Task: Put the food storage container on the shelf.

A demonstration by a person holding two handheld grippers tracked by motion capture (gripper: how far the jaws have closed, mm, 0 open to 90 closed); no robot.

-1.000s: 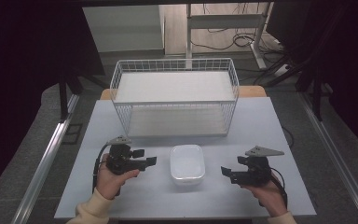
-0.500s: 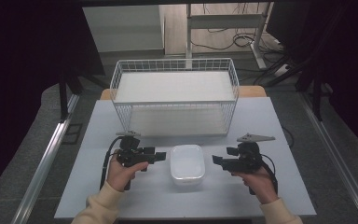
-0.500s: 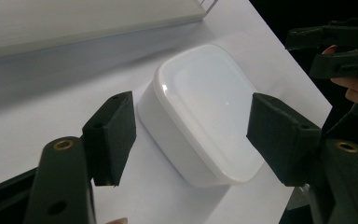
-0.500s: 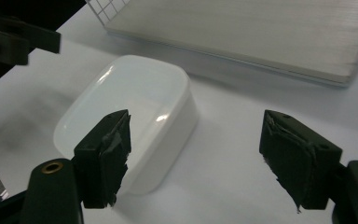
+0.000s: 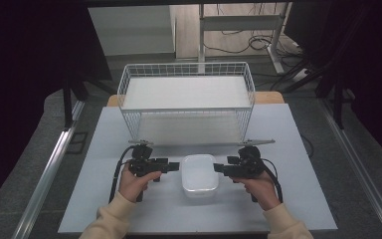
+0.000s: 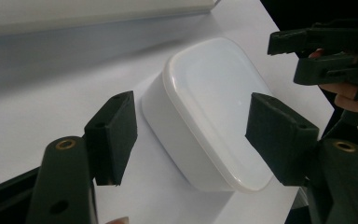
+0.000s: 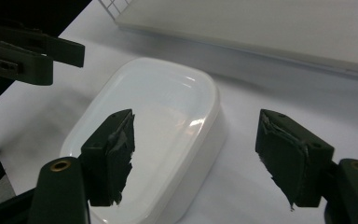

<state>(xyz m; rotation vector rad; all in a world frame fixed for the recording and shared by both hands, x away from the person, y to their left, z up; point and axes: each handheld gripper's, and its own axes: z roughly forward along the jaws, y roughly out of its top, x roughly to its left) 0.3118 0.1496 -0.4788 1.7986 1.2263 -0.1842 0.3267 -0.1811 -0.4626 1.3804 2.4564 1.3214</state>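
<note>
A white rounded rectangular container (image 5: 198,174) lies on the table's near middle. It appears close up in the left gripper view (image 6: 214,107) and the right gripper view (image 7: 154,121). My left gripper (image 5: 175,165) points level at its left side, jaws open, with the container just ahead of them (image 6: 191,100). My right gripper (image 5: 219,169) points at its right side. Its jaws have just been closing but stand open (image 7: 196,116), and the pads (image 7: 114,149) do not press on the container ahead of them.
A white wire basket (image 5: 186,109) with a white board inside stands behind the container. The pale table (image 5: 288,199) has free room at both sides. Dark floor, metal rails and cables surround it.
Both hands have moved inward and a little forward, bringing the grippers up to the container's two sides. The container has not moved.
</note>
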